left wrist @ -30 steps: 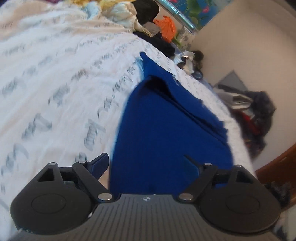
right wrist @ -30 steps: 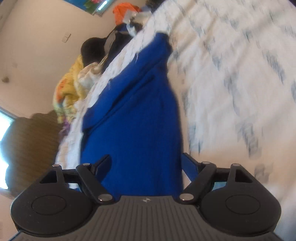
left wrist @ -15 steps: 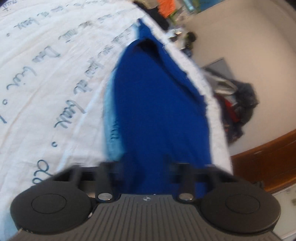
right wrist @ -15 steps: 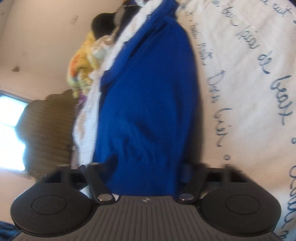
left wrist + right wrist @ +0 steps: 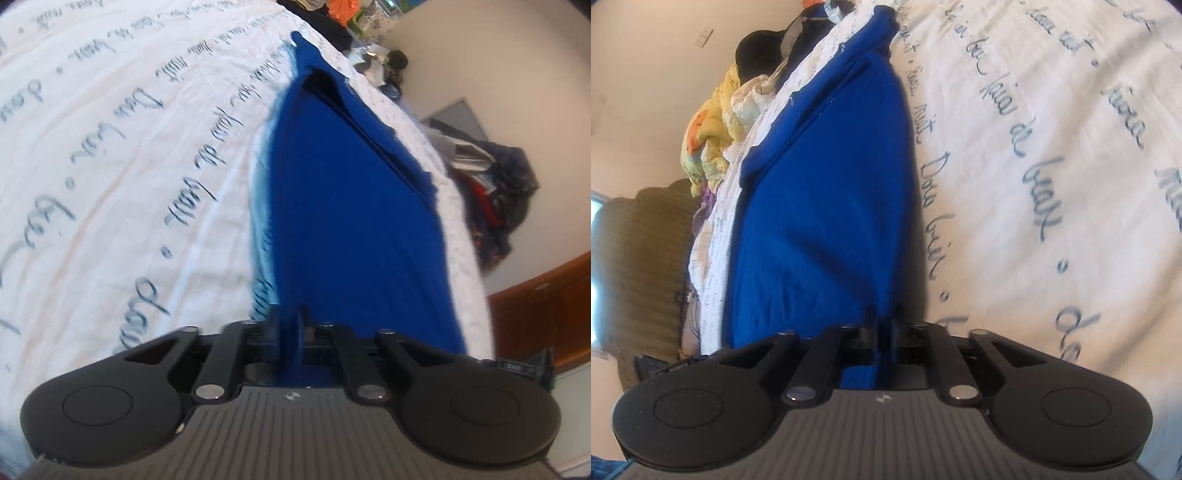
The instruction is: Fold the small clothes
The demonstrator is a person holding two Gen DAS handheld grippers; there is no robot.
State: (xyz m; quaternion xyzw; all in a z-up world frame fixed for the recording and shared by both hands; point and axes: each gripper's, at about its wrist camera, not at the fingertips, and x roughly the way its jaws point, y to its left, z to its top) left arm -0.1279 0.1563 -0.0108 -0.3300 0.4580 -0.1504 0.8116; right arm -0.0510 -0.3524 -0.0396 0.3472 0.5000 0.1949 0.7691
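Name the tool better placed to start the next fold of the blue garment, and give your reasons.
Neither, by these views. The left tool and the right tool are each shut on the near edge of the blue garment, which lies on the white bedsheet. The fold likely needs both carrying that edge forward together.

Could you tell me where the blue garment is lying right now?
The blue garment lies stretched along the white script-printed bedsheet near the bed's edge, its near hem pinched by the left gripper and the right gripper.
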